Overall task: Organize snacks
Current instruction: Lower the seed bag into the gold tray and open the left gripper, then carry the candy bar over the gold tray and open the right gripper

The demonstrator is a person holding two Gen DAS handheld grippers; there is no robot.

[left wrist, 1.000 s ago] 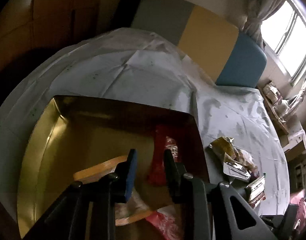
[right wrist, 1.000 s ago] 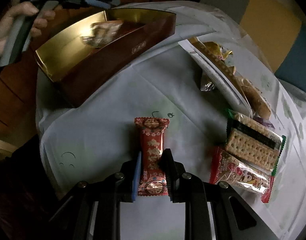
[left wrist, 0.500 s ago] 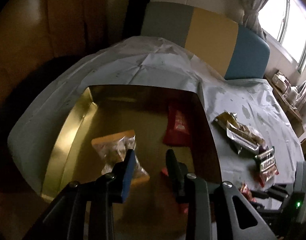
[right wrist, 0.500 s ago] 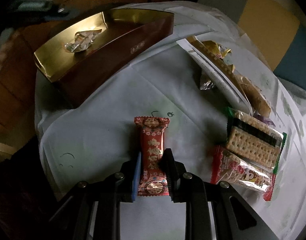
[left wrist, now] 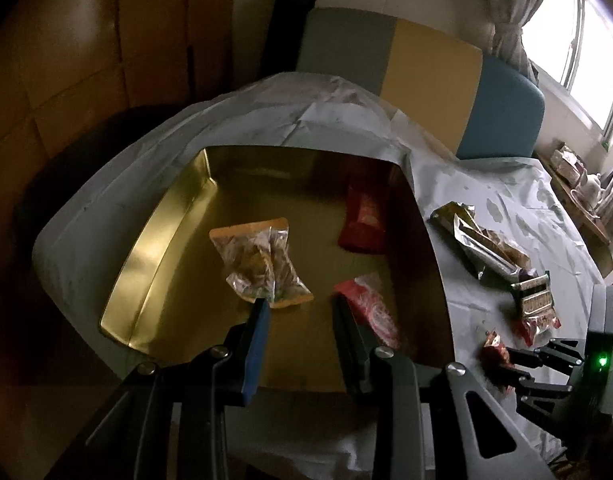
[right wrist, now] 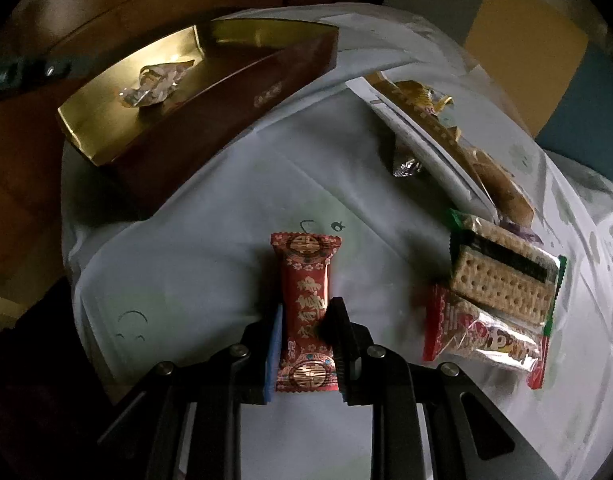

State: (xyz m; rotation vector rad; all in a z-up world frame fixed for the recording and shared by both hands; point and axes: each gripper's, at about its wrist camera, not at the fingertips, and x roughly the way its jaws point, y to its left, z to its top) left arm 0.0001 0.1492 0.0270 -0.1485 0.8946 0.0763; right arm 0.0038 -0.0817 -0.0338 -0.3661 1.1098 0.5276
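A gold-lined box [left wrist: 158, 232] with dark red outer walls [right wrist: 226, 120] stands on the white-covered table. In it lie a clear bag of cookies [left wrist: 258, 264] and two red packets [left wrist: 364, 220] [left wrist: 370, 308]. My left gripper [left wrist: 300, 302] hovers open over the box's near edge, with nothing between its fingers. On the cloth to the right of the box, my right gripper [right wrist: 308, 308] is shut on a red patterned snack packet [right wrist: 306, 276]. That gripper [left wrist: 502, 364] also shows at the right of the left wrist view.
Loose snacks lie on the cloth right of the held packet: a cracker pack [right wrist: 502, 276], a red-and-clear packet [right wrist: 486, 340] and long gold packs [right wrist: 434, 120]. Behind the table stands a grey, yellow and blue bench back [left wrist: 426, 60]. A window [left wrist: 586, 40] is at far right.
My left gripper has drawn back from deep over the box toward its near edge, so the whole box now shows and the cookie bag lies free. The right gripper and its packet have not moved.
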